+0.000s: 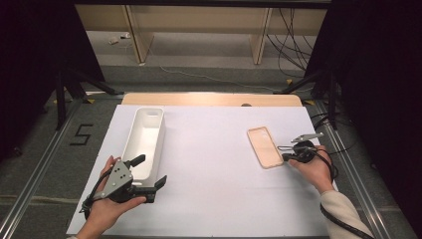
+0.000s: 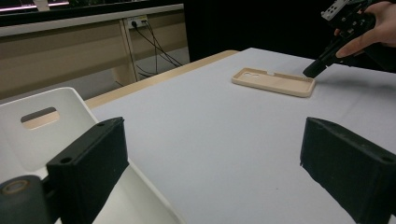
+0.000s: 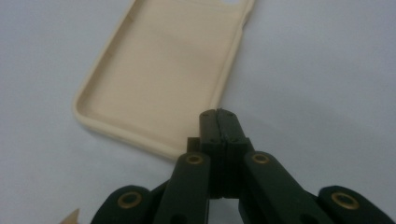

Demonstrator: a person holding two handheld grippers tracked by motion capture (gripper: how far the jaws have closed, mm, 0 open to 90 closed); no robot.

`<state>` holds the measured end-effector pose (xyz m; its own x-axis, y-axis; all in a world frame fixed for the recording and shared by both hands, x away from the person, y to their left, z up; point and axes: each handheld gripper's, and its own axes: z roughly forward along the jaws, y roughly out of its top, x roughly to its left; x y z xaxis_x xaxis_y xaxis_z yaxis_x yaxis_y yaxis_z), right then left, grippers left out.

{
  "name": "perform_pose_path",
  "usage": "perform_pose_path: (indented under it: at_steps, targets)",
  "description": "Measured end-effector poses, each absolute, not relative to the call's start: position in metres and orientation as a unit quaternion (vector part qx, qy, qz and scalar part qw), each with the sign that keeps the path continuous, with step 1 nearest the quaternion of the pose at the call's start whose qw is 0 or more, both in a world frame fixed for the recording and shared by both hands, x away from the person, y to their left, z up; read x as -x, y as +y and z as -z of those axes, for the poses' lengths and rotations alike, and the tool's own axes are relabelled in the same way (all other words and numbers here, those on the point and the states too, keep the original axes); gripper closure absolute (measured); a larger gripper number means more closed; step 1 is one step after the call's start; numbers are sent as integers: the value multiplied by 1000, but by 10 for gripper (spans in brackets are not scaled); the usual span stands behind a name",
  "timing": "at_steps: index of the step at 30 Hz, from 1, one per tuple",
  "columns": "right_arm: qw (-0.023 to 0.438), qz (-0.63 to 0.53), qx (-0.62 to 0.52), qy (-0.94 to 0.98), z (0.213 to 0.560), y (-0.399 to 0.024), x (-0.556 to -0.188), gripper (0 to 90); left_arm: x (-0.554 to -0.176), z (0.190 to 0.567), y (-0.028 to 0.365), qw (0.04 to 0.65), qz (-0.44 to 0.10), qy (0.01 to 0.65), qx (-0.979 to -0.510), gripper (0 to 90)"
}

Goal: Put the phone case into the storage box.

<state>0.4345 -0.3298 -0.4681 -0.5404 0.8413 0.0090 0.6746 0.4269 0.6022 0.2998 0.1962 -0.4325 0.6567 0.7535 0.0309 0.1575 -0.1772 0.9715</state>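
Landmark: the beige soft-plastic phone case [image 1: 265, 147], lying open side up on the white-covered bench [image 1: 209, 169], right of centre.

Far left of the case, my left tool [image 1: 149, 177] sits low at the near end of the long white plastic bin [image 1: 144, 137], jaws wide apart, nothing between them. In the left gripper view one pad overlaps the bin's near wall; touching or just in front, can't tell.

At the case's near right corner my right tool [image 3: 219, 122] has its jaws pressed together, empty, tips at the rim [image 3: 154, 144]. I read the step as picking up the case, probably to go in the bin. To do it well I'd part the jaws first, put one pad inside the wall and one outside, then pinch the rim low and lift evenly so the thin case doesn't flex or slide off across the bench.

Hard to make out: the case's far end is cut off in the right gripper view, and tip-to-rim contact is hidden behind the jaws. The bin's inside floor is washed out in the high view.
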Motion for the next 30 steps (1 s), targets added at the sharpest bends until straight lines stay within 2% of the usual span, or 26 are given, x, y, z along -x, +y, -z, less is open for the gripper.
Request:
perform_pose_path:
  at_steps: [30]
  targets:
    - [136,-279,-439,843,468,-316,-431,900,-300,432,196,559,-266,316,-719,71]
